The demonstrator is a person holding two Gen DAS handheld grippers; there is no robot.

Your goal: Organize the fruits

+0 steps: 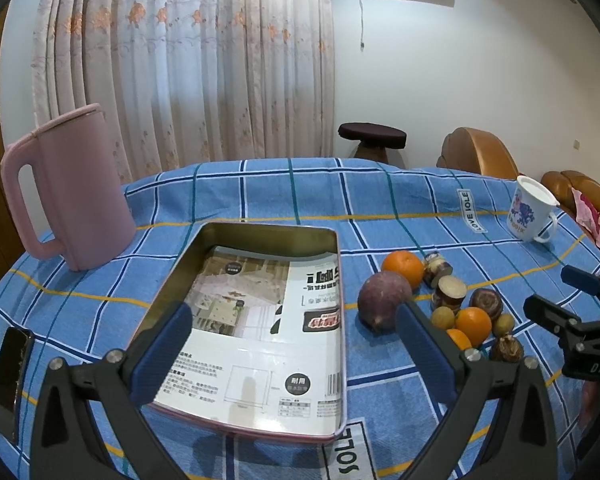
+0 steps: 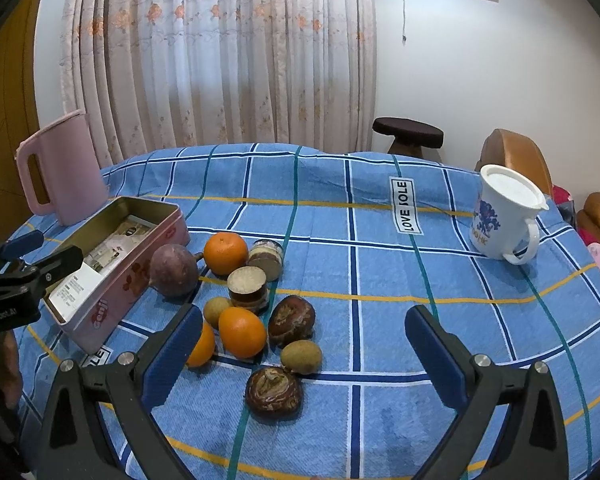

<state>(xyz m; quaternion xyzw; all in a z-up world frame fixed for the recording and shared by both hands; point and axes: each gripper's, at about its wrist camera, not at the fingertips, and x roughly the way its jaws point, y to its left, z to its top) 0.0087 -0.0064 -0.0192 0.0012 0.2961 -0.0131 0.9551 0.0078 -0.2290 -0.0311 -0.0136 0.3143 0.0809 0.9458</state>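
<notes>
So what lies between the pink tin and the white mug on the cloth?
In the right wrist view, the fruit cluster sits just beside the pink tin: a purple fruit, oranges, cut cane pieces. From there to the white mug the checked cloth is bare.

Dim bluish daylight through curtain point(image 1: 188, 60); soft shadows, strong fisheye edges.

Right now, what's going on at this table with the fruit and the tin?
A person holds two grippers over the table, both open and empty. The left gripper hovers above the open tin, which holds only a printed sheet. The right gripper hangs over the pile of fruit beside the tin. No fruit is in the tin yet.
</notes>
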